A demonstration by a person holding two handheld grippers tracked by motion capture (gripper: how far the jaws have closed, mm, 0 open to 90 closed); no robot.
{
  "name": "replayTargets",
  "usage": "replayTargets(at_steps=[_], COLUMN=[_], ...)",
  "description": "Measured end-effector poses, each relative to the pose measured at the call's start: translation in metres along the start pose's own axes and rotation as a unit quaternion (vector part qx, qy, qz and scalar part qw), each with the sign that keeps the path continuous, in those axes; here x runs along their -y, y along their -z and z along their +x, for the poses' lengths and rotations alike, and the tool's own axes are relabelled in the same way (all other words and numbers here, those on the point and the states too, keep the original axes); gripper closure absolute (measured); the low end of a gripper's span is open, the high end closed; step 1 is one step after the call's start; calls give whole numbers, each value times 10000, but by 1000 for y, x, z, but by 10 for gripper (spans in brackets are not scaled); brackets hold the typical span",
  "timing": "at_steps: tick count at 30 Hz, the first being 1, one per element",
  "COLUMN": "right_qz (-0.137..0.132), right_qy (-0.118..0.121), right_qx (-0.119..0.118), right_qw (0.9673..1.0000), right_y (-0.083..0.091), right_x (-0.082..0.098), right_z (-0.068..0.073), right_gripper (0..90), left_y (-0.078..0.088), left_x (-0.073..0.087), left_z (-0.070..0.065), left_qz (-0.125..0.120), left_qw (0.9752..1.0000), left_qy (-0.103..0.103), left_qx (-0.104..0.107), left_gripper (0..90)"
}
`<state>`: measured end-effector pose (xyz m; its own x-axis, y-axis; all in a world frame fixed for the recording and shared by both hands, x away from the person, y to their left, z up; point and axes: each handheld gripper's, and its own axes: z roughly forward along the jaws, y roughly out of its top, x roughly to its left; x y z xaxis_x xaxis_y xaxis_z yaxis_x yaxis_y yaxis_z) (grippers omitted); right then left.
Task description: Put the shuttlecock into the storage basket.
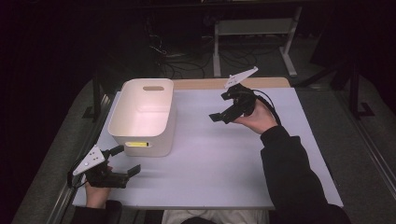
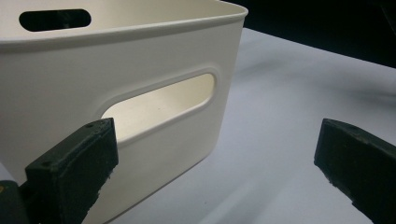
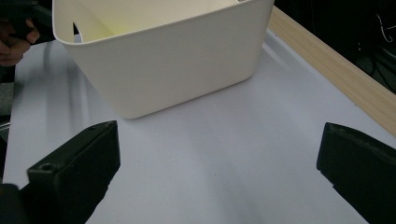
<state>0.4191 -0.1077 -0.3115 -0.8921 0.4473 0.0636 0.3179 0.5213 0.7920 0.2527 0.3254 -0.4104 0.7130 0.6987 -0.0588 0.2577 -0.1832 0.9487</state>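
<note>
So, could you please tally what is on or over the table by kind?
White bins: 1
Handheld grippers: 2, the left gripper and the right gripper, both open and holding nothing
Total: 3

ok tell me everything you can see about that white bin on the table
The white bin is a cream-white, rounded-corner rectangular tub that looks like smooth matte plastic. Each short end wall has an oval handle slot. It stands upright and open-topped on the white table surface, toward the left side, and what shows of its inside looks empty. Something yellow shows at the near slot in the high view. Nothing grips it: the left gripper sits just in front of its near end, jaws apart, and the right gripper hangs off to its right.
</note>
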Motion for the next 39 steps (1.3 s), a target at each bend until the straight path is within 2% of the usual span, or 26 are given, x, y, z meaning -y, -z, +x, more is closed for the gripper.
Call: replayTargets(at_steps=[21,39], right_qz=[-141,-281], right_qy=[-286,-357], right_qx=[151,219], right_qw=[9994,9987], right_y=[22,36], right_x=[44,73], right_z=[-3,3], right_gripper=[0,0], left_y=[0,0], left_x=[0,0], left_z=[0,0], left_qz=[18,33], left_qw=[10000,10000], left_qy=[-1,-3], left_qx=[-15,-30], left_gripper=[0,0])
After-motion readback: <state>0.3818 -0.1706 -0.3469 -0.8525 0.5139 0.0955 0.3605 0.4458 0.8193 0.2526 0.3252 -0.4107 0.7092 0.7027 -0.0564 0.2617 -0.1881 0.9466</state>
